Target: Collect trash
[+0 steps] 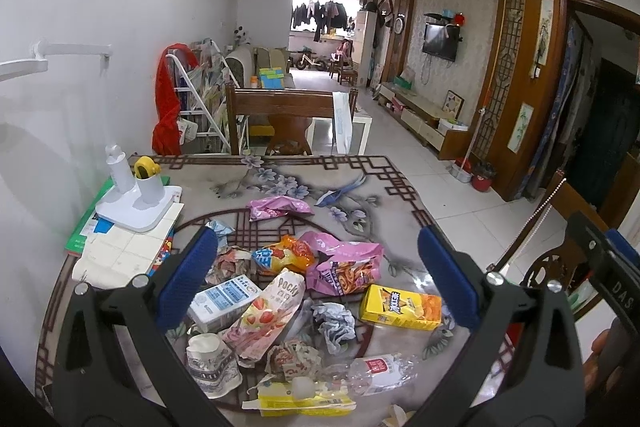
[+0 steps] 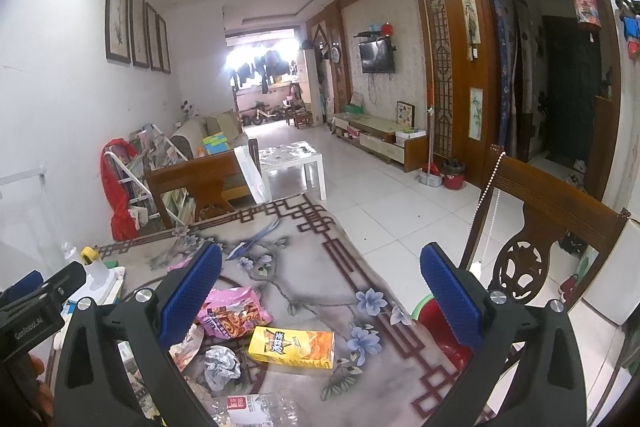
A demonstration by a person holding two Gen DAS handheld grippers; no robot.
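Table (image 1: 120,355) with flowered cover, heaped with litter at the near middle. Both claws hover above it, nothing taken yet.

Left gripper (image 1: 316,267): fingers spread wide, empty, straddling the pile. Right gripper (image 2: 320,291): also spread wide, empty, over the table's right edge; a red bin (image 2: 438,323) with a green rim shows below that edge, likely the drop point.

Trash, largest first:

- Clear plastic bottle (image 1: 380,371), crushed, lying flat at the near edge, long axis running left-right, red label facing up. Judged light, springy, slick; pinch across the dented waist.
- Pink snack bag (image 1: 344,267), torn open and crumpled, mid-pile. Soft, crackly film, almost weightless; take a bunched fold.
- Pocky sleeve (image 1: 266,315), flattened, long axis diagonal from near left to far right. Limp card; grip an edge.
- Yellow box (image 1: 400,307), right of the pile and lying apart from it, long axis left-right, slightly skewed. Stiff, probably empty; easiest grab, across its short width.
- White carton (image 1: 222,301), touching the Pocky sleeve on its left, lying on its side. Stiff-ish; may hold dregs.
- Crumpled paper ball (image 1: 334,323), between sleeve and yellow box. Soft, no axis; squeeze anywhere.

A second pink wrapper (image 1: 276,207) lies well apart, farther up the table.
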